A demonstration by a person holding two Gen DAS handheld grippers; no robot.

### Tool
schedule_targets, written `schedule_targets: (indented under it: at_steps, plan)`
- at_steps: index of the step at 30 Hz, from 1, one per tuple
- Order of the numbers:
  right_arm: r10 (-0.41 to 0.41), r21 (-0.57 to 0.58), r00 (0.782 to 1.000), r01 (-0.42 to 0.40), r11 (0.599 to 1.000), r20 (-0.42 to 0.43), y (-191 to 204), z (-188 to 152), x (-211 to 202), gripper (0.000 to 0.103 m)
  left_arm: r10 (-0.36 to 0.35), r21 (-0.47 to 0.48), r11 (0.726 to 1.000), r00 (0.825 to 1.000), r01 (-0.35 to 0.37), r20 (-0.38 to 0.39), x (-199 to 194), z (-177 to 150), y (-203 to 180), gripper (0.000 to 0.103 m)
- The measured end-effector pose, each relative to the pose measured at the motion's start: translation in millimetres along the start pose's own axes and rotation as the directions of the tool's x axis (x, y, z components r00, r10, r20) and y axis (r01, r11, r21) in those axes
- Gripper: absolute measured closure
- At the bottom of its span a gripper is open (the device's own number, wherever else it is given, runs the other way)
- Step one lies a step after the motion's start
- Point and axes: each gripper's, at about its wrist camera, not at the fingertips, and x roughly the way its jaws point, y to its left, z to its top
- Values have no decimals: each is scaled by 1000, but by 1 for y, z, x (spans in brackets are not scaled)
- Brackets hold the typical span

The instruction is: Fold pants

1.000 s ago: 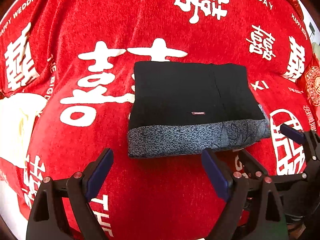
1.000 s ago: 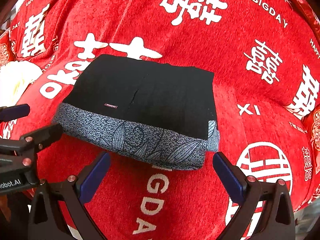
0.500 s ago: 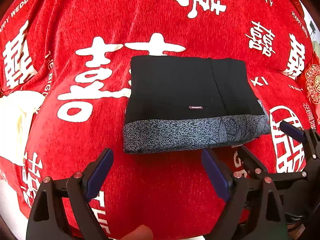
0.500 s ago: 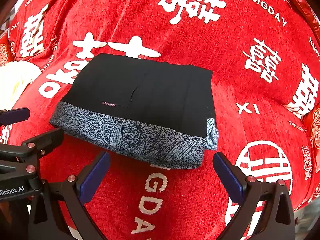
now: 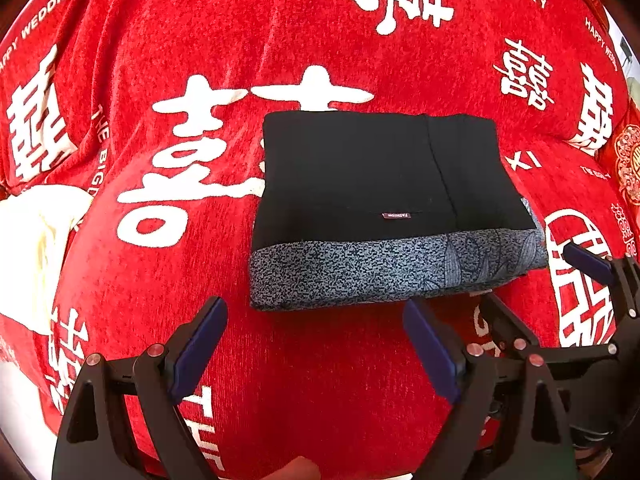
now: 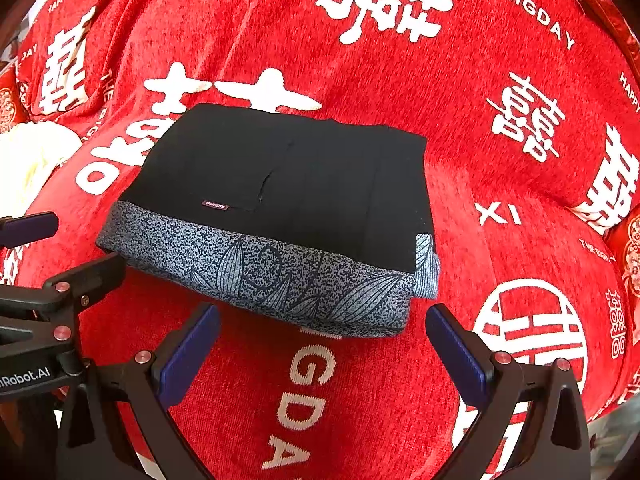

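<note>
The black pants (image 5: 372, 176) lie folded into a compact rectangle on the red cloth, with a grey patterned band along the near edge. They also show in the right wrist view (image 6: 288, 196). My left gripper (image 5: 316, 348) is open and empty, just short of the band's near edge. My right gripper (image 6: 320, 348) is open and empty, just short of the band. The right gripper also shows in the left wrist view (image 5: 536, 292) at the right, and the left gripper shows in the right wrist view (image 6: 56, 244) at the left.
A red cloth (image 5: 360, 380) with white characters and lettering covers the whole surface. A cream-white fabric (image 5: 28, 248) lies at the left edge; it also shows in the right wrist view (image 6: 32, 160). A red patterned item (image 5: 628, 168) sits at the far right.
Both grippers have drifted slightly relative to the pants, staying open. The folded pants have not changed shape.
</note>
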Motion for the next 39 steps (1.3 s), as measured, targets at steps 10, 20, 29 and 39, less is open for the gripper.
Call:
schedule_targets:
  at_steps: [10,20,29,39]
  plan:
    - [1,2,1000,-1,1000,0,-2,-1,0,0,3,4,1000,1000,-3,3,0,1,-1,11]
    - [4,2,1000,-4,1000,1,-2,1,0,0,1,1,1000,1000,-1,1,0,1,-2,11]
    - [6,-1,1000,-6,1000,2,-3,2,0,0,3,5,1000,1000,-3,2,0,2,-2,11]
    - [11,3,1000,-11,1000,0,-3,3,1,0,0,6,1000,1000,0,-3,3,2,-2,11]
